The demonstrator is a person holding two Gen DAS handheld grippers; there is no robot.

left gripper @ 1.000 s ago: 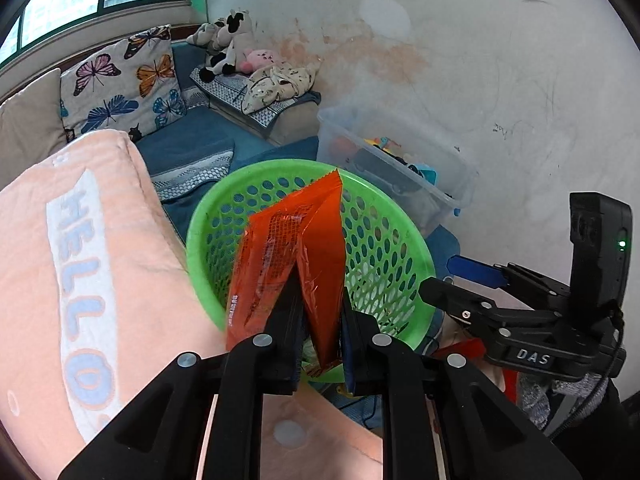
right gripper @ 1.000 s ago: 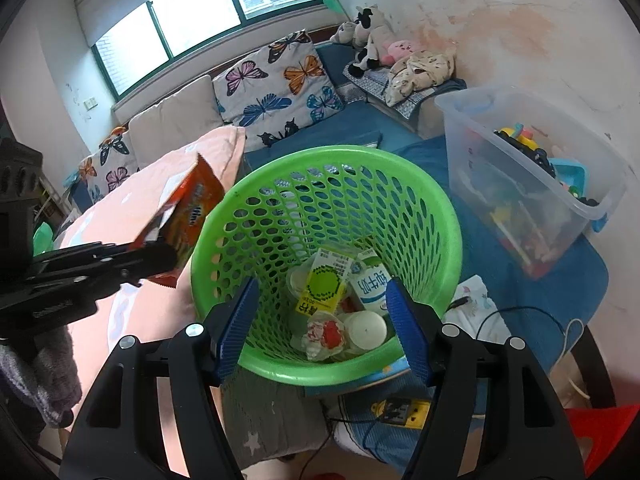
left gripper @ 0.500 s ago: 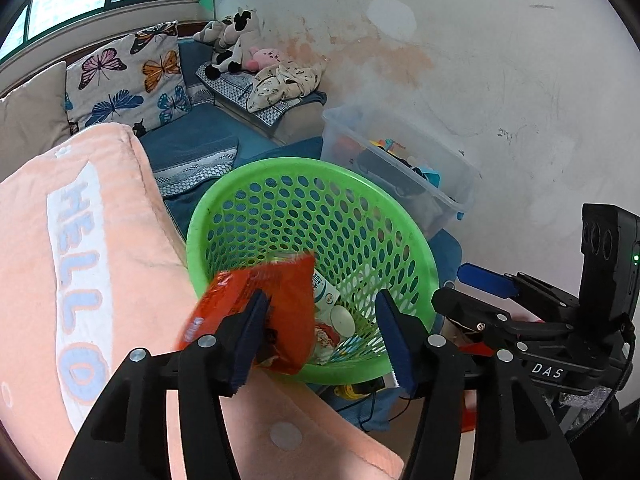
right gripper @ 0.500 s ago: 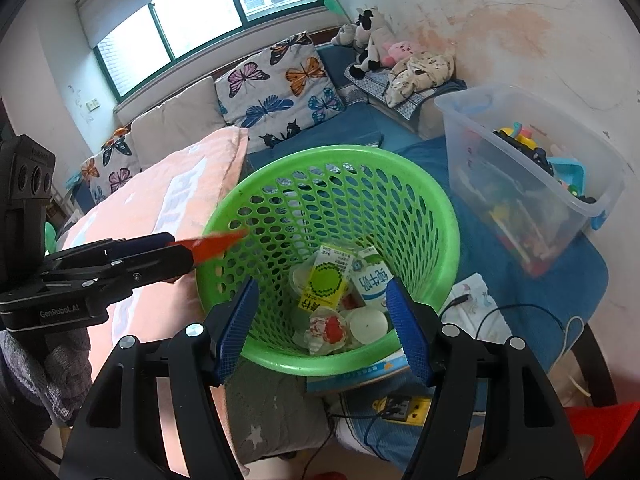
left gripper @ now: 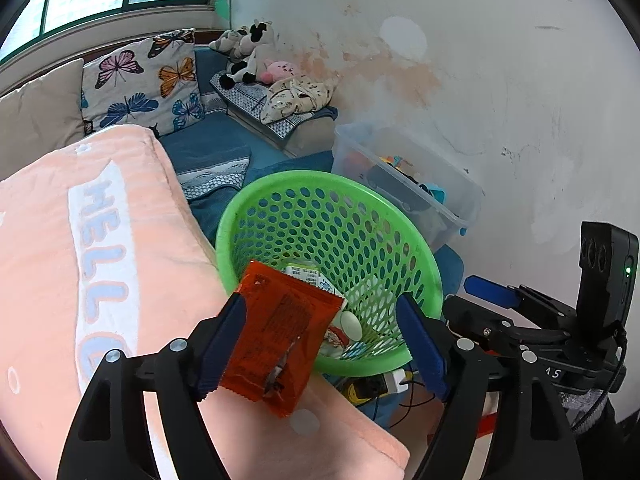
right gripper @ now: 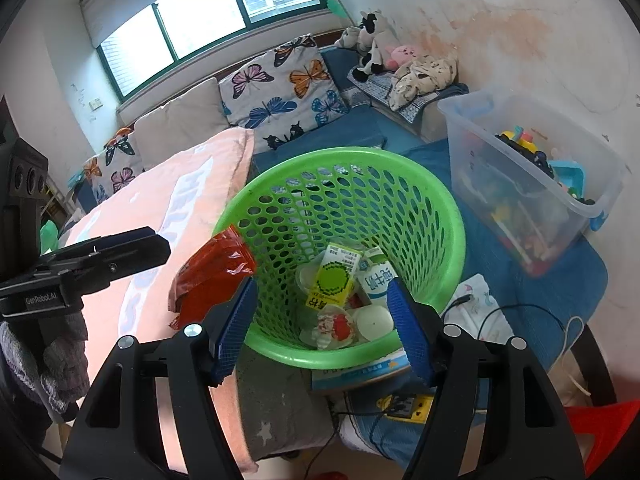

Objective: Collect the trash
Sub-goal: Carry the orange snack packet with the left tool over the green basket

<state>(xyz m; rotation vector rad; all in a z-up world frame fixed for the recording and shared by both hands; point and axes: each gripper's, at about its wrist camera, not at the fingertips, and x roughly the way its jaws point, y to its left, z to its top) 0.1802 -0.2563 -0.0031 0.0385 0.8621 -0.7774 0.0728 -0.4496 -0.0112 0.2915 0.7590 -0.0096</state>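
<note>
A green perforated basket (left gripper: 408, 248) (right gripper: 448, 216) holds milk cartons (right gripper: 336, 280) and white cups (right gripper: 374, 320). A red snack wrapper (left gripper: 280, 336) (right gripper: 212, 276) hangs loose at the basket's near-left rim, over the pink blanket's edge, lying against the left finger of my left gripper. My left gripper (left gripper: 324, 344) is open wide just before the basket. My right gripper (right gripper: 324, 324) is open and empty, its fingers framing the basket's front. The left gripper also shows in the right wrist view (right gripper: 120, 252), and the right gripper in the left wrist view (left gripper: 520, 304).
A pink "HELLO" blanket (left gripper: 80, 248) lies left of the basket. A clear bin of toys (right gripper: 532, 172) stands to the right by the wall. Cables and a yellow power strip (right gripper: 404, 404) lie under the basket. Butterfly cushions (right gripper: 280, 88) and plush toys (right gripper: 372, 44) are behind.
My left gripper opened and let go of the red wrapper, which dropped and tipped over at the basket's near-left rim. The right gripper stayed still.
</note>
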